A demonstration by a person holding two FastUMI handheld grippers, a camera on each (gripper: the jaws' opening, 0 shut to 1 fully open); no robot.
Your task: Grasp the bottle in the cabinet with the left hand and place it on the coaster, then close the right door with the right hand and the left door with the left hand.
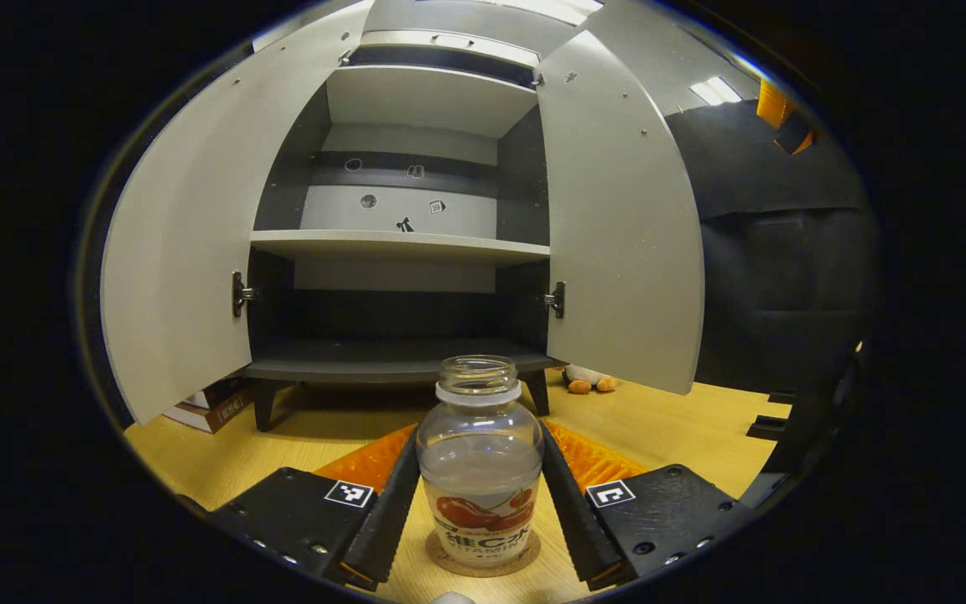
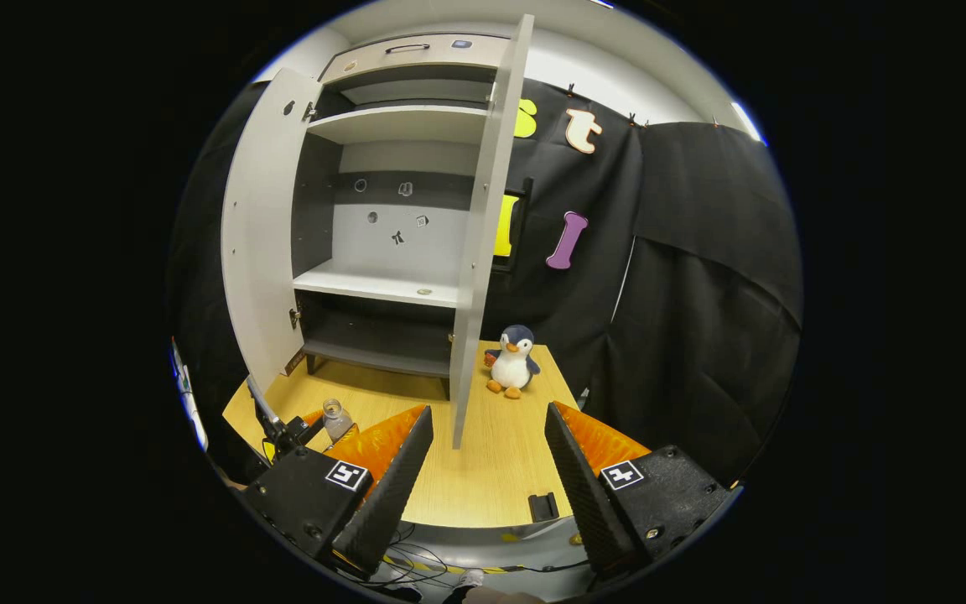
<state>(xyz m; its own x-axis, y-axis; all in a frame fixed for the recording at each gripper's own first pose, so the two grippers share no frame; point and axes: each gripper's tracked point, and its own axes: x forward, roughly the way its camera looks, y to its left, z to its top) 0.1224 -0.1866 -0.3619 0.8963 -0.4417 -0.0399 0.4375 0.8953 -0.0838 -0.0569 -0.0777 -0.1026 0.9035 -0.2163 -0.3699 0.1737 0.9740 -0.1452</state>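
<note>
A clear, uncapped bottle (image 1: 480, 470) with a red fruit label stands upright on a round cork coaster (image 1: 448, 560) on the wooden table. My left gripper (image 1: 479, 432) is shut on the bottle, one finger against each side. The cabinet (image 1: 399, 247) stands behind with its left door (image 1: 181, 252) and right door (image 1: 617, 226) both swung open and its shelves bare. In the right gripper view my right gripper (image 2: 488, 411) is open with nothing between its fingers, just in front of the right door's (image 2: 483, 235) edge. The bottle (image 2: 335, 418) and left gripper (image 2: 307, 429) show at the lower left.
A plush penguin (image 2: 514, 361) sits on the table (image 2: 500, 470) right of the cabinet, behind the right door. Books (image 1: 210, 407) lie beneath the left door. A small black block (image 2: 542, 506) rests near the table's front edge. Black cloth walls the booth's right side.
</note>
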